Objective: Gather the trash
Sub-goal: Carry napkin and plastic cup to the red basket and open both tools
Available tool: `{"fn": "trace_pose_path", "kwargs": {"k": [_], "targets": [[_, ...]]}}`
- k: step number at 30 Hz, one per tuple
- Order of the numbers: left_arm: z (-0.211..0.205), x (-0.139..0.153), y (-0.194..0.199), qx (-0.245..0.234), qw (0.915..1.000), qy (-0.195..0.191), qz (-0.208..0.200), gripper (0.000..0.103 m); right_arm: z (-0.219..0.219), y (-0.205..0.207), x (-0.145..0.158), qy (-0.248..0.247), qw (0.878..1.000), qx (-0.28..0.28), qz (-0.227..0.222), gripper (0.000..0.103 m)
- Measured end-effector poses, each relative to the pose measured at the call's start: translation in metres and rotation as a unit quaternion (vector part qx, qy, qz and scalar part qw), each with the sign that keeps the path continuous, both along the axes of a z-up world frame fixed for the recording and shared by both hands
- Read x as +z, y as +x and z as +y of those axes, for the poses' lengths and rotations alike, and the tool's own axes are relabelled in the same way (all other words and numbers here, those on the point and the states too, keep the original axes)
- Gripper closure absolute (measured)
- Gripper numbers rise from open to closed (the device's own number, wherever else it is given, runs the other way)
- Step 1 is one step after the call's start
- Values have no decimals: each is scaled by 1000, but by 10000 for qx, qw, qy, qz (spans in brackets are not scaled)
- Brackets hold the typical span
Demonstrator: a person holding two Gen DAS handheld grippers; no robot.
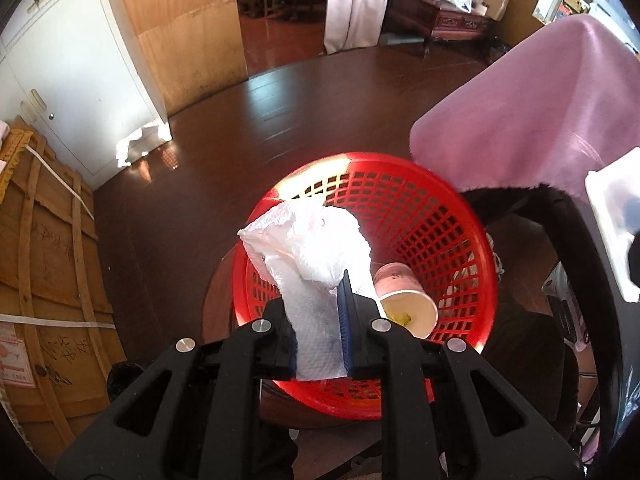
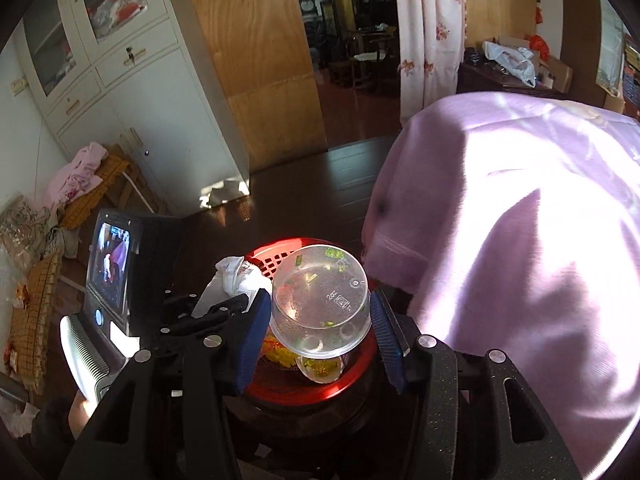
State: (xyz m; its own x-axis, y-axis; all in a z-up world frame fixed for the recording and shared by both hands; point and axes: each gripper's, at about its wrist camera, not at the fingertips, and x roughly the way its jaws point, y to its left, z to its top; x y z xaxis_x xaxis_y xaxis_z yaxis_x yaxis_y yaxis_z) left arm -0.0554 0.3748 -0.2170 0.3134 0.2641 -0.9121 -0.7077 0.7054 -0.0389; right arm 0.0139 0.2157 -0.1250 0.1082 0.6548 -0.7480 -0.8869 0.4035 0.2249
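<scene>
- Trash is gathering in a red mesh basket [image 1: 420, 216] that is sitting on a dark round stool over the wooden floor [image 1: 280, 112].
- We are holding the left claw [image 1: 320, 320] above the basket's near side, angled downward toward it.
- Its blue pads [image 1: 343, 312] are pressing in on a crumpled white paper towel [image 1: 308, 248], which is bulging up and forward over the basket.
- A pink paper cup [image 1: 404, 296] is lying on its side inside the basket, just right of the towel, with yellow residue in its mouth.
- We are keeping the right claw [image 2: 320, 320] over the same basket [image 2: 276, 258], also tilted downward.
- Its two pads [image 2: 252, 340] are clamping a clear plastic cup [image 2: 320, 300] turned bottom toward the camera, with green flecks sticking to it.
- Below that cup, the pink cup's mouth and yellow scraps are showing in the basket.
- The left claw's body, with its lit screen [image 2: 108, 264], is appearing at the left of the right wrist view, close beside us.
- A pink cloth [image 2: 520, 240] is draping something just right of the basket.
</scene>
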Motion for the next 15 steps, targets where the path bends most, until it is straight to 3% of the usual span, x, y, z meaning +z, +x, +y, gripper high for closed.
{"fn": "trace_pose_path", "kwargs": {"k": [15], "targets": [[7, -21, 0, 23, 9997, -201, 125, 83, 51, 1, -58, -624, 9976, 156, 272, 52]]}}
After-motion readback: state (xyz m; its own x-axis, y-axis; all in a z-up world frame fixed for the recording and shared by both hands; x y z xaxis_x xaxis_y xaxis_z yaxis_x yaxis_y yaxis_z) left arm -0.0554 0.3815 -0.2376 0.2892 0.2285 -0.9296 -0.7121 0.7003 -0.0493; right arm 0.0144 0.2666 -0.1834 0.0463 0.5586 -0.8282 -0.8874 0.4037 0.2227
